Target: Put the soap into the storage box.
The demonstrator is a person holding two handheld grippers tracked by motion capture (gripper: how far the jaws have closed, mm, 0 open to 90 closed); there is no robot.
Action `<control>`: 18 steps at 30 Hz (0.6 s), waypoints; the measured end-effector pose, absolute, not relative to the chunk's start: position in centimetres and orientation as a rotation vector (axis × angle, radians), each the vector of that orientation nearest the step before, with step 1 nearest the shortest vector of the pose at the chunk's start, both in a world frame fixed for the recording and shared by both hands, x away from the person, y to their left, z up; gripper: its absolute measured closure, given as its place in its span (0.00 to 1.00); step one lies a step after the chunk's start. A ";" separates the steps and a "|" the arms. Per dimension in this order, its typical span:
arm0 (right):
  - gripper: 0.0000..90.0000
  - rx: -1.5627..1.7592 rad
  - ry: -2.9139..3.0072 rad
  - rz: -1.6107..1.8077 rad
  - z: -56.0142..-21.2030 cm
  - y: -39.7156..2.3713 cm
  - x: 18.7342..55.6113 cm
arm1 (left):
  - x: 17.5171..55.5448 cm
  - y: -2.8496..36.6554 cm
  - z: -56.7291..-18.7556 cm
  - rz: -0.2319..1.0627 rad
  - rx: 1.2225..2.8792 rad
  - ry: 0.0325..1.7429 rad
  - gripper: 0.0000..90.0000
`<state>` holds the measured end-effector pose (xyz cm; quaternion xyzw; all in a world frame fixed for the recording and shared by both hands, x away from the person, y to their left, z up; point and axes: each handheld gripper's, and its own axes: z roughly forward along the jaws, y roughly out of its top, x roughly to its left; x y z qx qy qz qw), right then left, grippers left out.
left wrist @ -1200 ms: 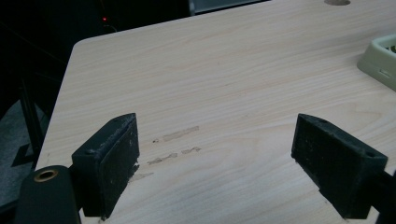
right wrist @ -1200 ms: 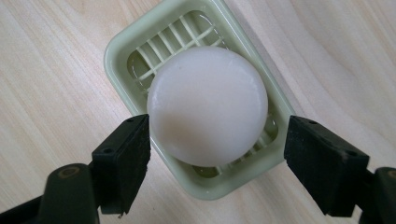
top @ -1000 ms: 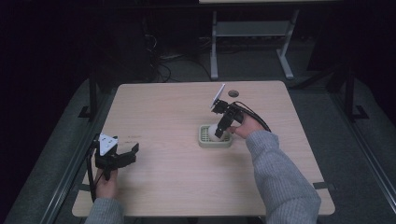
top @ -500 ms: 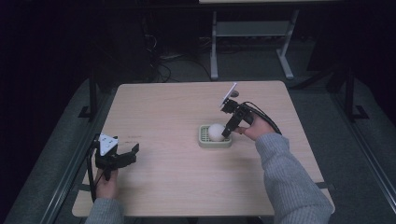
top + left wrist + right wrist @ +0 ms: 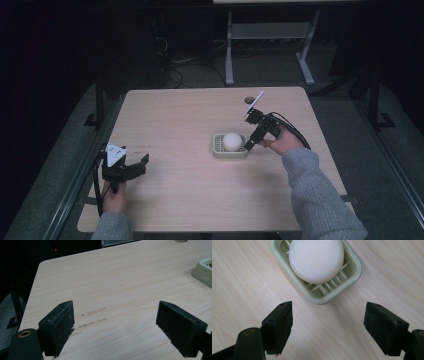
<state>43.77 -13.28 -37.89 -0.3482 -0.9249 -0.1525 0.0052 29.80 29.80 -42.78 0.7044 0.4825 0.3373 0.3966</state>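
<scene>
We hold the right hand-held gripper (image 5: 328, 327) with jaws apart beside the pale green slatted soap dish (image 5: 348, 277), which cradles the white oval soap bar (image 5: 316, 258) toward the counter's (image 5: 190, 200) right edge; the left hand-held gripper (image 5: 115, 330) rests apart, idle, near the front-left corner.

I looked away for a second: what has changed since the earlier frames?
The right gripper has let go of the soap and drawn back toward the table's right side, jaws open and empty. The soap now lies in the green dish. The left gripper stayed open at the near-left corner.
</scene>
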 end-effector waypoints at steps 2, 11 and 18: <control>0.25 -1.095 -2.891 -0.487 -37.9 -13.6 43.5 | 29.8 29.8 -42.8 0.856 1.785 1.221 0.16; 0.25 -1.101 -2.894 -0.494 -38.1 -14.6 42.4 | 29.8 29.7 -42.8 0.855 1.784 1.219 0.16; 0.25 -1.124 -2.872 -0.515 -38.5 -15.7 41.3 | 29.8 29.7 -42.8 0.853 1.790 1.219 0.16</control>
